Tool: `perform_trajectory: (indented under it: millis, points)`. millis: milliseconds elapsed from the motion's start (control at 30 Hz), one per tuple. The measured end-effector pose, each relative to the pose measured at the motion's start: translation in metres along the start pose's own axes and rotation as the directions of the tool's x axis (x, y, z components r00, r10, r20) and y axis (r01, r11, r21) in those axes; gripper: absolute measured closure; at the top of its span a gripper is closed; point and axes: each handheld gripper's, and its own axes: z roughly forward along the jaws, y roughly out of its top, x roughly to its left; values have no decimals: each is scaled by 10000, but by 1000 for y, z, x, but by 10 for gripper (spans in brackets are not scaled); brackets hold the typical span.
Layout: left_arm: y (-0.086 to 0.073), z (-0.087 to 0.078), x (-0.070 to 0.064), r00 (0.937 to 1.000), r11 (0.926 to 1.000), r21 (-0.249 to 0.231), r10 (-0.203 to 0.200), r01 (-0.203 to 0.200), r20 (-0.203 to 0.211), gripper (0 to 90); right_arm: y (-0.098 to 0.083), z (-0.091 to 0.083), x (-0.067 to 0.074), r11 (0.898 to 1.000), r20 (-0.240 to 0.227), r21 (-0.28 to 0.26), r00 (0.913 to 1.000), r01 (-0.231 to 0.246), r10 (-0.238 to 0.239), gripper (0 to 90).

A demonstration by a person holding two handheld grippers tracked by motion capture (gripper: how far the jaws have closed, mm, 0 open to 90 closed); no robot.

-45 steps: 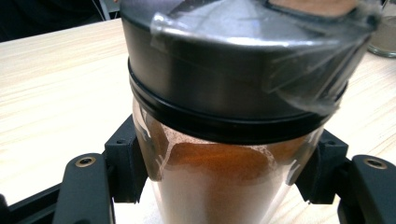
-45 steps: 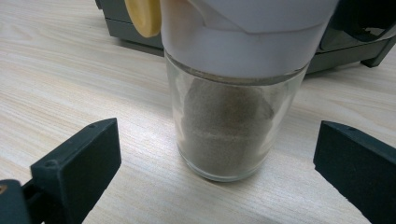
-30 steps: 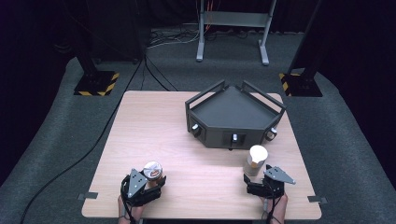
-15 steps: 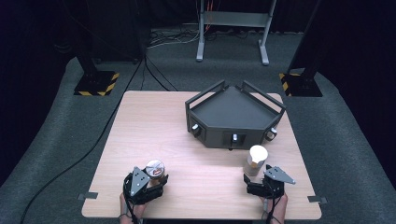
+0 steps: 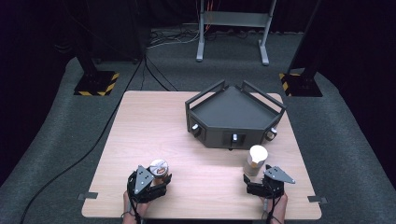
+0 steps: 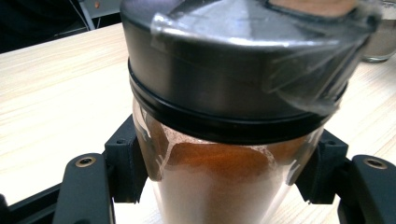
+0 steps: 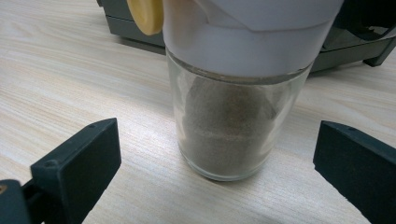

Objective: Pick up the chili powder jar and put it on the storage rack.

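Landmark taken: the dark angular tray (image 5: 233, 112) standing toward the far right of the counter (image 5: 154, 126).

Item one: a glass spice jar with a dark metal cap (image 6: 233, 70), part-filled with red-brown powder. It stands on the counter well to the near left of the tray. The left tongs (image 5: 156, 179) are clenched on it: in the left gripper view both jaw pads bear on the glass body just below the cap, one on each side. A loose flap of clear film hangs off the cap's edge. Judgement: the glass is rigid, smooth and breakable; the load is light to moderate. The hold under the cap's shoulder is sound, since the wider cap would catch the jaws if the glass slid. The film should not be relied on for purchase.

Item two: a glass jar with a white cap (image 7: 243, 28), holding grey-tan powder, stands just in front of the tray's near right corner. A pale yellow tab projects from the cap. The right tongs (image 7: 215, 163) are released, jaws spread wide to either side of the jar and clear of the glass. Judgement: same slippery, fragile body; best taken on the straight glass wall below the cap, squarely and without excess force, and kept upright in case the pour opening is unsealed.
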Motion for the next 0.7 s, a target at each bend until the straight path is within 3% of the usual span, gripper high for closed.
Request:
perform_trajectory:
  millis: [700]
  points:
    - [9,13,-1,9993,9998,-68,187,-184,320,314,0,0,0,10000,-21,21,10000,4,-4,0]
